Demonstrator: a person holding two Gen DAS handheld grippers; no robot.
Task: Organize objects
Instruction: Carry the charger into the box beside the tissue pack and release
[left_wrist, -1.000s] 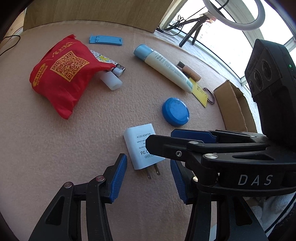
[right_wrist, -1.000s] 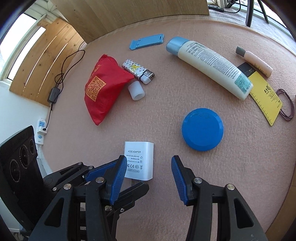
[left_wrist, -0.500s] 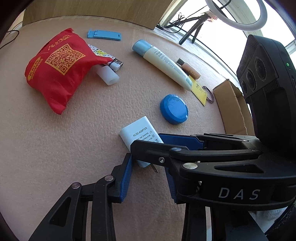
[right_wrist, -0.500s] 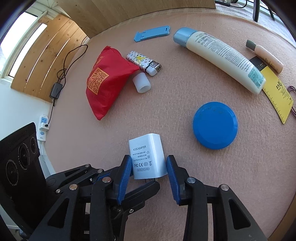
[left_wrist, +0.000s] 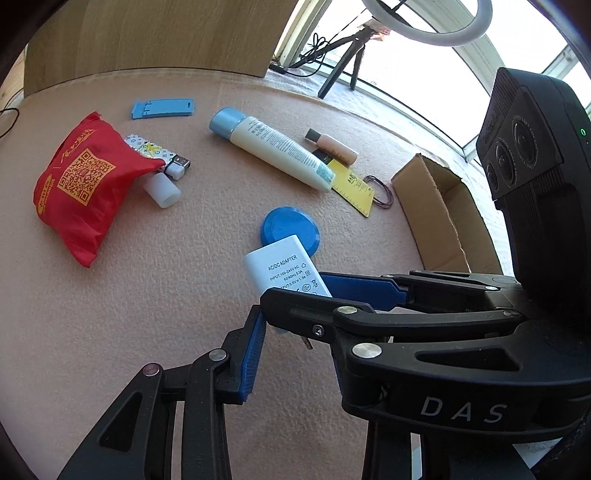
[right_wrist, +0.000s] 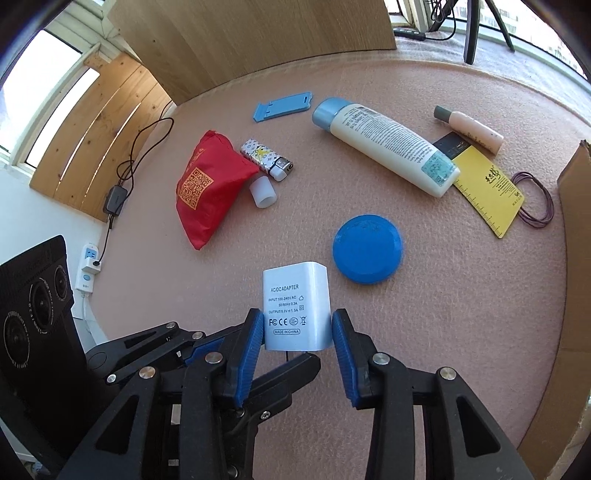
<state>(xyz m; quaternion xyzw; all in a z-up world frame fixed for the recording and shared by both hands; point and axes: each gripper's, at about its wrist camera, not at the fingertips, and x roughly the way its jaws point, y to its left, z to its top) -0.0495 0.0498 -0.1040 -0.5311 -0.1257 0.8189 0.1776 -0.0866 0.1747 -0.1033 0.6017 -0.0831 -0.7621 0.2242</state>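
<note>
Adapter (right_wrist: 295, 310), white AC/DC plug block, sits clamped betw. the blue pads (right_wrist: 249, 354) of the right gripper (right_wrist: 297, 332), label side up, prongs toward the camera, lifted off the pink mat (right_wrist: 443, 314). Left gripper (left_wrist: 291, 354) is just below/beside it, jaws spread w/ nothing between them; right gripper's arm crosses in front of it in the left wrist view. Blue round lid (right_wrist: 367, 249) lies on the mat just beyond the adapter. Farther out: red pouch (right_wrist: 208, 188) w/ QR print, lighter (right_wrist: 267, 160) and small white cap (right_wrist: 263, 192) touching its edge, blue phone stand (right_wrist: 282, 105), cream tube (right_wrist: 384, 142), yellow ruler card (right_wrist: 489, 188), hair ties (right_wrist: 537, 205). Cardboard box (left_wrist: 443, 218) at the mat's right edge.
</note>
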